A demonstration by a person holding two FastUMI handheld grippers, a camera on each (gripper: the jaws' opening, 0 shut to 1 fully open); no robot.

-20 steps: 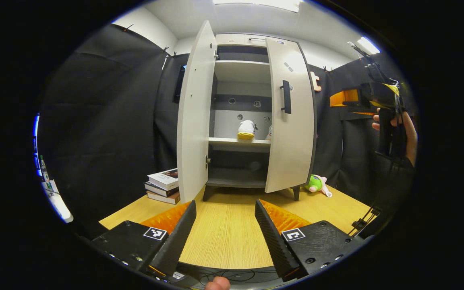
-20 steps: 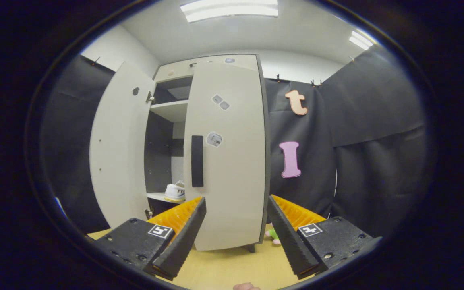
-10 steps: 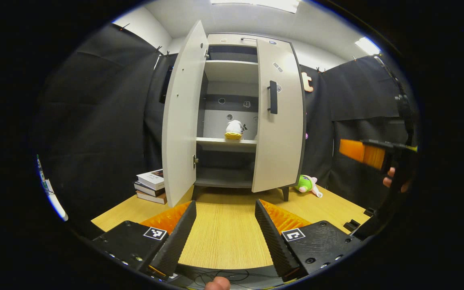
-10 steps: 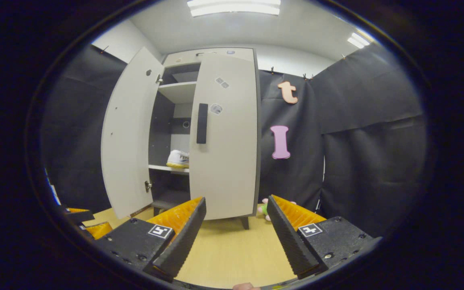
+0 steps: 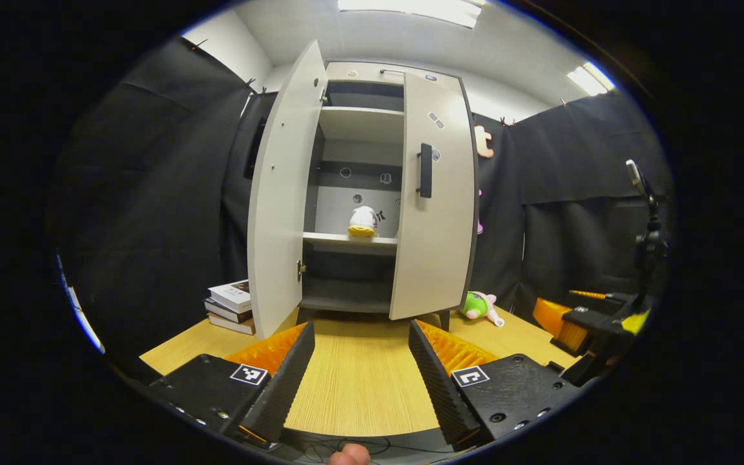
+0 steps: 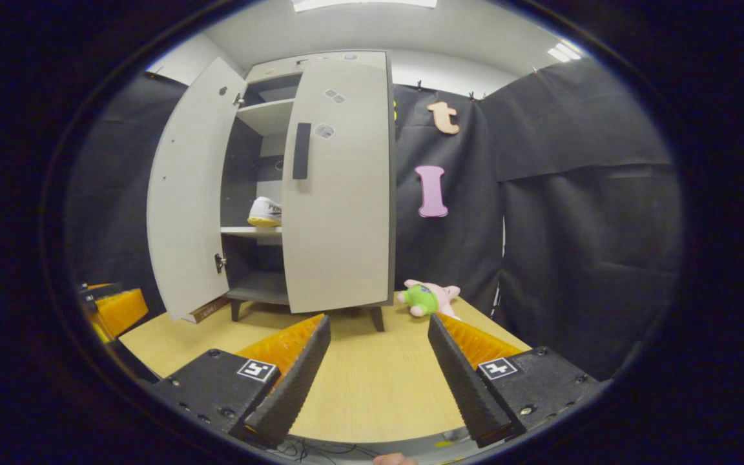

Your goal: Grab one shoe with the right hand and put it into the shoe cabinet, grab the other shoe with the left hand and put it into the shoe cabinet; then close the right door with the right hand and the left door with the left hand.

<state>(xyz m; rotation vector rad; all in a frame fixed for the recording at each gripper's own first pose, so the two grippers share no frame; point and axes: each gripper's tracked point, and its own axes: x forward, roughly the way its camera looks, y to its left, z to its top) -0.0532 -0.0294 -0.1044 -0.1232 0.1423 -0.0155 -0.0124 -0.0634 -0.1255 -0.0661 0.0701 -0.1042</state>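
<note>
Hovering spread and empty above the table (image 5: 352, 381), the left gripper (image 5: 360, 374) and right gripper (image 6: 378, 368) face the shoe cabinet (image 5: 359, 187), a shoe (image 5: 363, 221) shelved, right door (image 6: 336, 187) nearly shut; next, seemingly, pushing the left door (image 5: 278, 194) closed.

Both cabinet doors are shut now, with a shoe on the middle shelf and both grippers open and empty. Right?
Not quite: the left door still stands wide open, as the left gripper view shows. The shoe is on the middle shelf, and the left gripper and right gripper are open and empty.
</note>
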